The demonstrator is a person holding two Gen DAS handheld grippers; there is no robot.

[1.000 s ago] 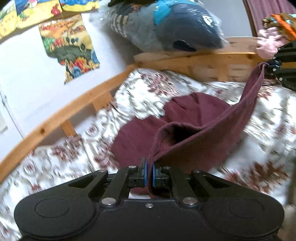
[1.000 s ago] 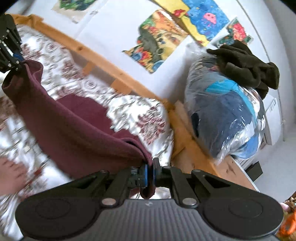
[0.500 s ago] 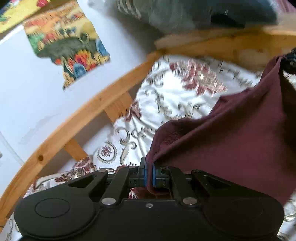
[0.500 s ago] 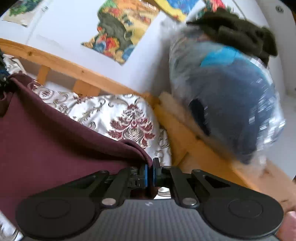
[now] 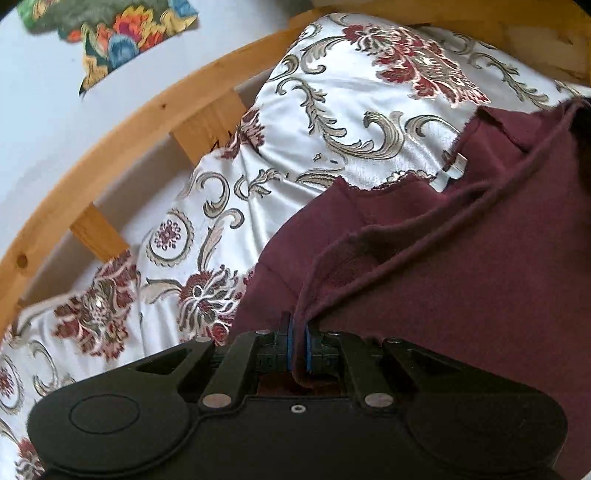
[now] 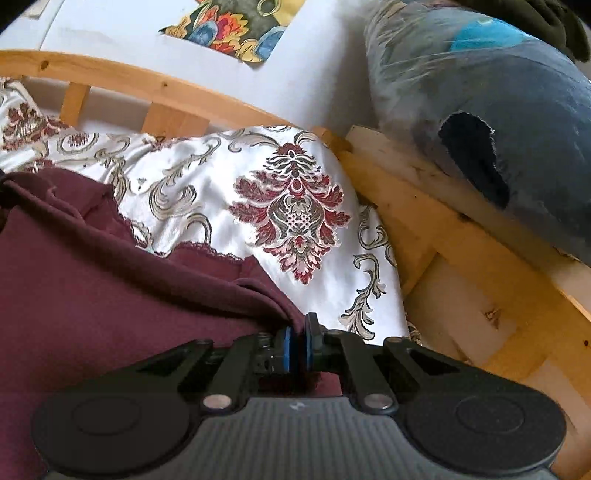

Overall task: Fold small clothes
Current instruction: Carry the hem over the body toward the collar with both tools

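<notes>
A maroon garment (image 5: 461, 277) lies doubled over on the patterned white bedspread (image 5: 332, 129), with a white label (image 5: 452, 171) showing at its far edge. My left gripper (image 5: 297, 325) is low over the bed at the garment's left corner. A fold of the cloth sits between its blue pads, and the jaws are starting to open. In the right wrist view the same garment (image 6: 92, 295) fills the lower left. My right gripper (image 6: 297, 328) has the right corner's edge between its pads, and its jaws are starting to open too.
A wooden bed rail (image 5: 129, 147) runs along the white wall behind the bedspread (image 6: 207, 206). At the right, a wooden end board (image 6: 461, 240) carries a clear plastic bag of clothes (image 6: 498, 92). Colourful pictures (image 6: 236, 26) hang on the wall.
Both grippers have carried the garment's raised edge forward and down towards the wall side. The cloth that hung between them now lies folded over itself on the bed.
</notes>
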